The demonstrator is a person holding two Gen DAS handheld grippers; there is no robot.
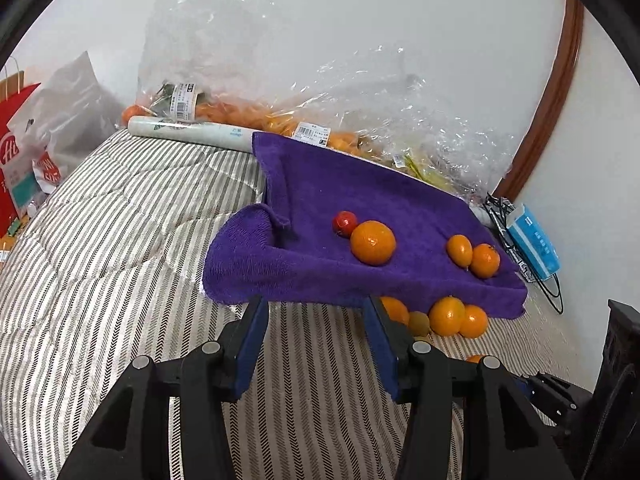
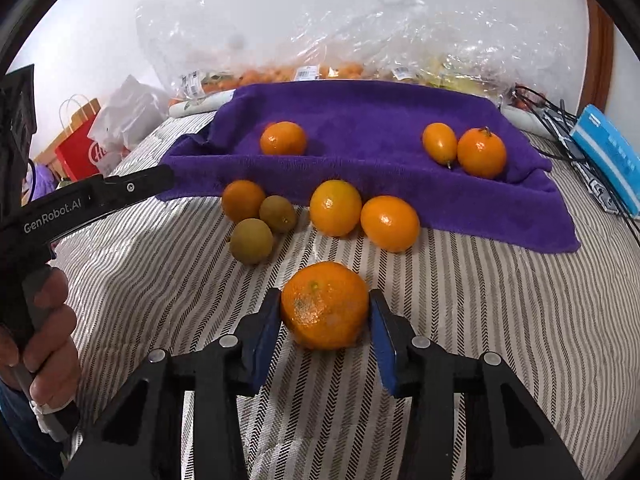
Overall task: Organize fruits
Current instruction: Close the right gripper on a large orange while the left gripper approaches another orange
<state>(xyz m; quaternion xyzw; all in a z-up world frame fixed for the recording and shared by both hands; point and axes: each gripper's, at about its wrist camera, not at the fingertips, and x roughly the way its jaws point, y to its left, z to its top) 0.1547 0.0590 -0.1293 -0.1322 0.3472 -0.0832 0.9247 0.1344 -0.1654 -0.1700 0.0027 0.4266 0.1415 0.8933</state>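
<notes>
The right gripper [image 2: 325,308] is set around a large tangerine [image 2: 324,305] that sits on the striped bedcover [image 2: 480,320]. Its blue pads [image 2: 267,332] stand at the fruit's two sides; the left one touches the peel, the right one is right against it or a hair off (the curve of the fruit hides the exact meeting), so I cannot say for certain that it is pinched.

Just beyond the tangerine lies a loose cluster on the bedcover, along the front edge of a purple towel [image 2: 360,120]: two oranges [image 2: 335,208] side by side, a third orange [image 2: 243,200] further left, and two small brownish-green fruits [image 2: 251,241] touching each other beside it. On the towel itself rest one orange [image 2: 283,138] toward the left and a pair [image 2: 481,153] touching toward the right; the left wrist view also shows a small red fruit [image 1: 344,223] against the left orange.

The left gripper [image 1: 316,308] hangs at the towel's front left edge with its jaws spread, nothing between them but bedcover. A hand [image 2: 48,328] grips its handle at the left of the right wrist view.

Behind the towel, clear plastic bags [image 1: 360,92] of orange fruit lean against the wall, and a blue tissue pack [image 1: 534,240] lies to the right.
</notes>
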